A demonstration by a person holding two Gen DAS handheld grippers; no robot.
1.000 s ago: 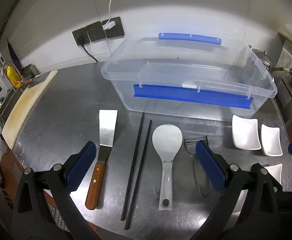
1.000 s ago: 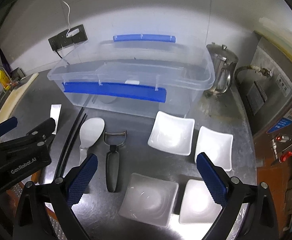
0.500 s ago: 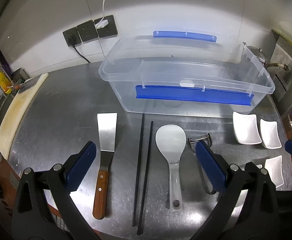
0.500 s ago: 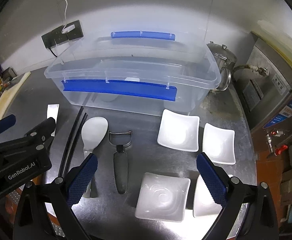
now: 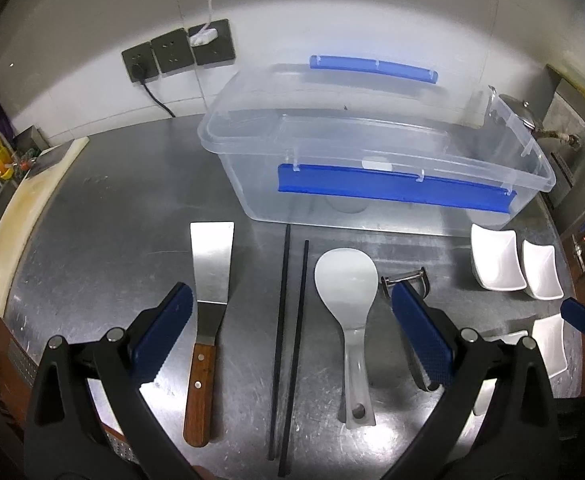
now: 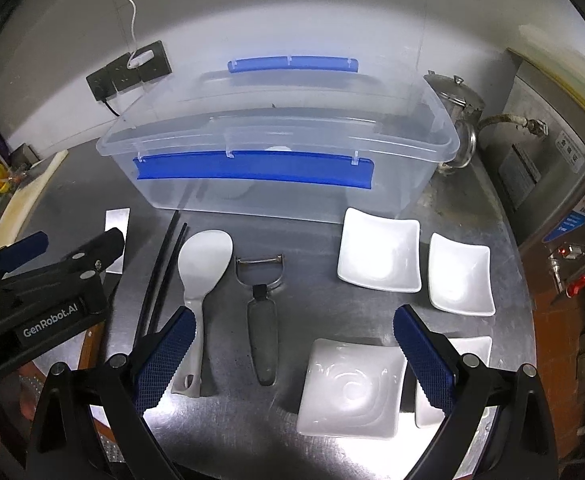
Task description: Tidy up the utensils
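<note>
On the steel table lie a metal spatula with a wooden handle (image 5: 208, 304), two black chopsticks (image 5: 290, 344), a pale rice paddle (image 5: 348, 304) (image 6: 200, 276) and a peeler with a dark handle (image 6: 262, 320). Behind them stands a clear plastic box with blue latches (image 5: 372, 160) (image 6: 276, 160). My left gripper (image 5: 292, 336) hovers open above the chopsticks, holding nothing. My right gripper (image 6: 292, 360) hangs open over the peeler's handle and a white dish, also holding nothing. The left gripper's body (image 6: 40, 304) shows at the left of the right wrist view.
Several white square dishes (image 6: 378, 256) (image 6: 350, 388) sit right of the utensils. A steel kettle (image 6: 458, 104) and a hose stand behind the box at right. A cutting board (image 5: 20, 216) lies along the left edge. Wall sockets (image 5: 178, 56) are behind.
Both grippers have drifted back and up slightly, so the utensils and dishes sit lower and farther forward in view. Both stay open, and nothing on the table has moved.
</note>
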